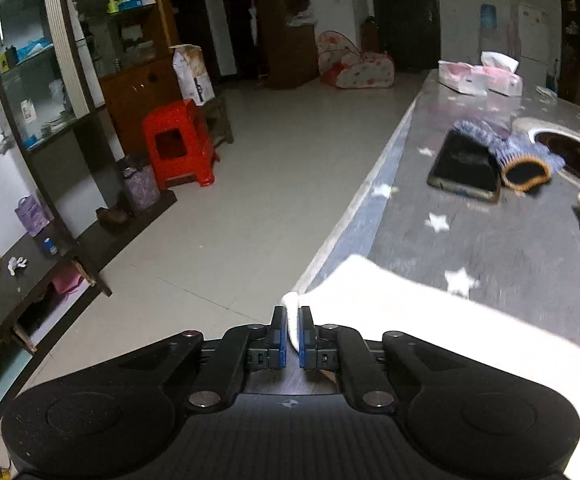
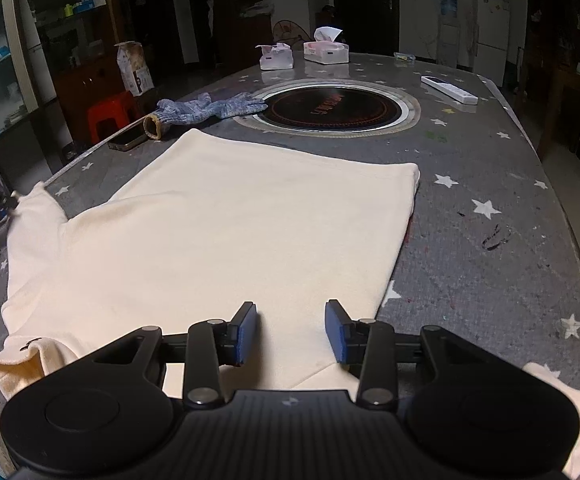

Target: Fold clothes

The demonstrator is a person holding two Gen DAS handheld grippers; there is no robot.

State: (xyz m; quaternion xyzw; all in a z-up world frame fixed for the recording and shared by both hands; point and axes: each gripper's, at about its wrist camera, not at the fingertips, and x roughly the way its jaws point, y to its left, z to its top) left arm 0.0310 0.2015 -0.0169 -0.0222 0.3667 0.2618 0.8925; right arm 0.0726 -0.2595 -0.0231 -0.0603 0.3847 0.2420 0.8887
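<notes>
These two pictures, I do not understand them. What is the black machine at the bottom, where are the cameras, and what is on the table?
Each picture comes from a camera on a hand-held gripper, looking forward along its jaws; a person carries one in each hand. The left wrist view shows the left gripper shut on a sleeve end of the cream shirt at the table edge. The right wrist view shows the right gripper open, holding nothing, above the shirt's near part. The shirt lies spread flat. Beyond it lie a phone, a blue knitted glove, two tissue packs, a white remote and a round black cooktop set into the table.
</notes>
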